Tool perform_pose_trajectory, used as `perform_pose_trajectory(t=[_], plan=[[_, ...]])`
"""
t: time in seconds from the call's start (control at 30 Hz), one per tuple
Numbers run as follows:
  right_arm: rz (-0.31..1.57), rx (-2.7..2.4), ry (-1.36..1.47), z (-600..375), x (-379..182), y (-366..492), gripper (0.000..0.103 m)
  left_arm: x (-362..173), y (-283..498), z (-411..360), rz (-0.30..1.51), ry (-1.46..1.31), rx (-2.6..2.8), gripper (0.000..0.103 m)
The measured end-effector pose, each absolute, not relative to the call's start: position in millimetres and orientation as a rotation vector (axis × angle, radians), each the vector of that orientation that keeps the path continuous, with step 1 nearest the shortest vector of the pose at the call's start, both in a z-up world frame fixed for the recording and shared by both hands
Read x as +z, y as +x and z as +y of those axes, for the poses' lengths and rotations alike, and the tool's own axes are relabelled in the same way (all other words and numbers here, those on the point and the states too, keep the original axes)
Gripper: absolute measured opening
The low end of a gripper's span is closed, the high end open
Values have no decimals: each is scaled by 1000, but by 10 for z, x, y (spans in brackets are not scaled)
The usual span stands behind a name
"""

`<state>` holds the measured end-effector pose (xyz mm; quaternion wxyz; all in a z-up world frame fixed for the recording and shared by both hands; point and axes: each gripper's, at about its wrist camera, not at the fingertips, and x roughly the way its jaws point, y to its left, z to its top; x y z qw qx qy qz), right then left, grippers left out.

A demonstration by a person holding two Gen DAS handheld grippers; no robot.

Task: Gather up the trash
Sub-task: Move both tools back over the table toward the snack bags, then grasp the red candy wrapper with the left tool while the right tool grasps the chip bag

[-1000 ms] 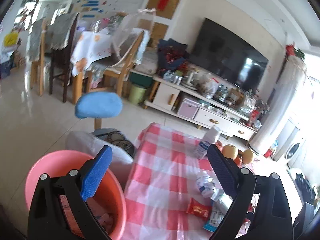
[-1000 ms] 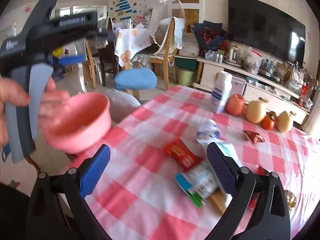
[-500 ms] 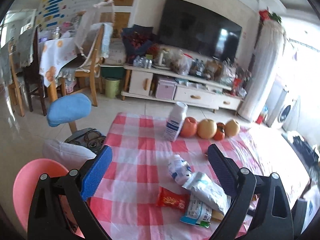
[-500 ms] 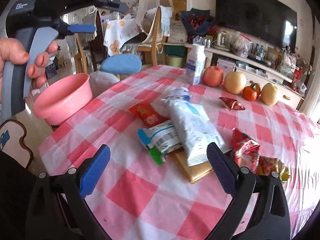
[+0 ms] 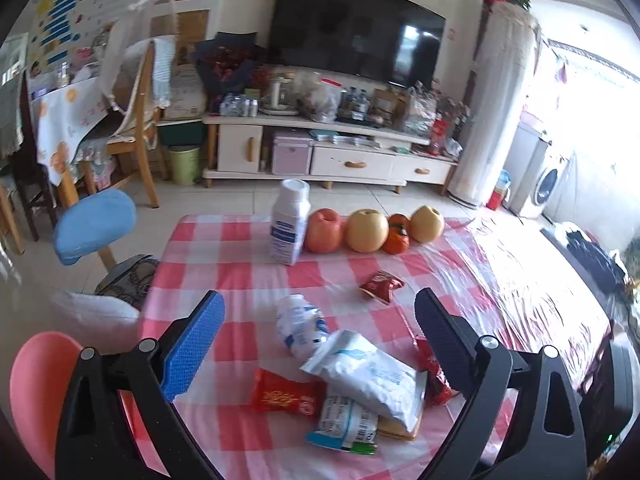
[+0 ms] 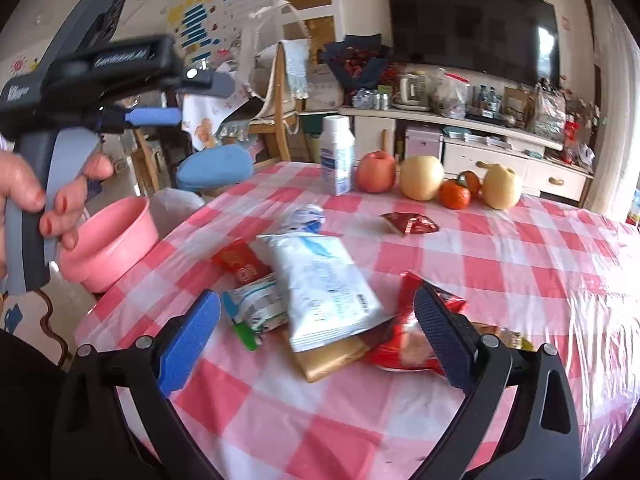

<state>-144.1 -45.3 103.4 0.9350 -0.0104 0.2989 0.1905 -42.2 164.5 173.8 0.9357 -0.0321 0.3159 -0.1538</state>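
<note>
Wrappers lie on the red-checked table (image 5: 240, 276) (image 6: 500, 256): a big white-blue bag (image 5: 364, 376) (image 6: 324, 280), a red packet (image 5: 286, 394) (image 6: 240, 262), a white-green packet (image 5: 348, 420) (image 6: 256, 310), a crumpled white wrapper (image 5: 300, 326) (image 6: 306, 216), a small red wrapper (image 5: 380, 285) (image 6: 410, 223) and a red bag (image 5: 434, 372) (image 6: 404, 344). A pink basin (image 5: 38, 396) (image 6: 108, 242) stands off the table's left edge. My left gripper (image 5: 318, 344) (image 6: 160, 116) is open and empty above the pile. My right gripper (image 6: 316, 338) is open and empty over the white-blue bag.
A white bottle (image 5: 290, 222) (image 6: 338, 156), an apple (image 5: 325, 230), pears and tangerines (image 5: 396, 236) stand at the table's far side. A blue stool (image 5: 94, 224) and a white cushion (image 5: 96, 316) sit left of the table. A TV cabinet (image 5: 320, 156) lines the wall.
My left gripper has swung right from above the basin to above the wrappers. My right gripper has moved closer to the pile. Both stay open.
</note>
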Motion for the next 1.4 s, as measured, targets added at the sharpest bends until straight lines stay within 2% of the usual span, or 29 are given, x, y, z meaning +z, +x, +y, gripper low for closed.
perform_pose_trajectory(t=[0.63,0.87,1.13,1.4], plan=[[666,202,162,-1560,913,-1283,98,1469,-152,713,758,128,-381,95],[741,182,192,-1694,740,-1186,98,1312,-39,438,800,195,-395,95],[848,194,371,-1874,487,-1057,98,1058,226,159,861,252,-402,95],[876,214,432,-1960,414,-1053,98,716,561,0,930,299,-368,95]])
